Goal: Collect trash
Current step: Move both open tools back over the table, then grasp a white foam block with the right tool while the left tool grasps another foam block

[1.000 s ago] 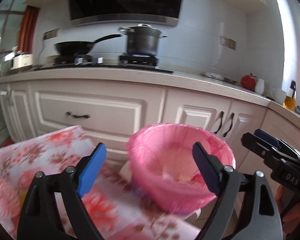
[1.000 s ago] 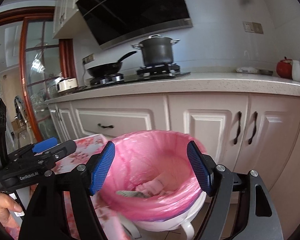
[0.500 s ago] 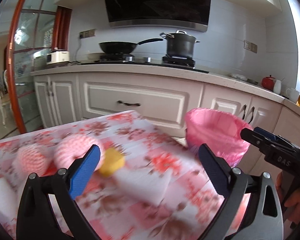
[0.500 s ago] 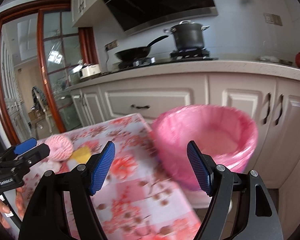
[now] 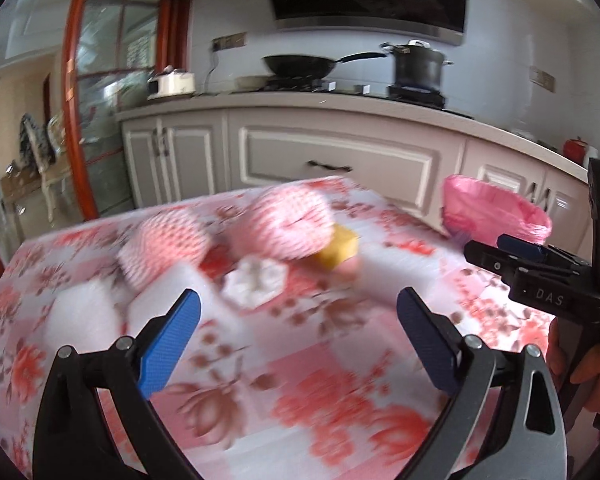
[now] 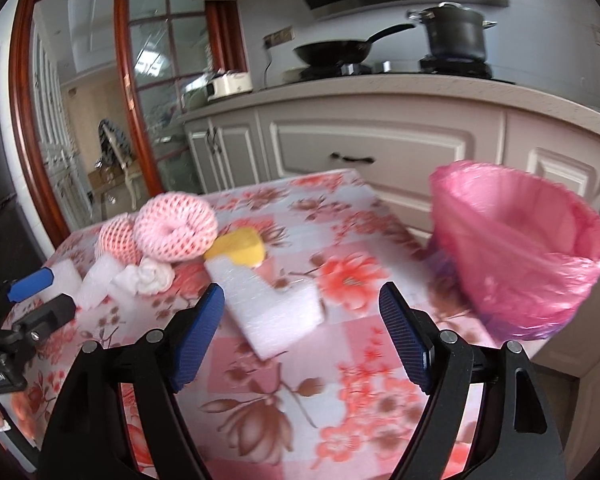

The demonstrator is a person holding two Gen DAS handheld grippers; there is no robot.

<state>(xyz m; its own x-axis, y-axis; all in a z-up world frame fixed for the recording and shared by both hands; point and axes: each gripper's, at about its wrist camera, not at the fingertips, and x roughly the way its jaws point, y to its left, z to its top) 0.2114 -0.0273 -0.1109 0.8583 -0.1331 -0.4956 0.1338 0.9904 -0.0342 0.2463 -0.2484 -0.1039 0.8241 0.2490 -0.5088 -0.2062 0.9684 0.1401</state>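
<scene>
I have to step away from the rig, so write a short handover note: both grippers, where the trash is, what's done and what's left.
Left gripper: open, nothing between its jaws, over the near part of the table.
Right gripper: its jaws have just been opening, nothing held; the white foam block lies just ahead of it.
Trash on the table: two pink foam nets, a yellow piece, a crumpled white wad, and more white foam at the left.
Pink-lined bin: beside the table's right edge; contents not visible.
Done: nothing in hand.
Left: pick up each piece and drop it in the bin.
</scene>
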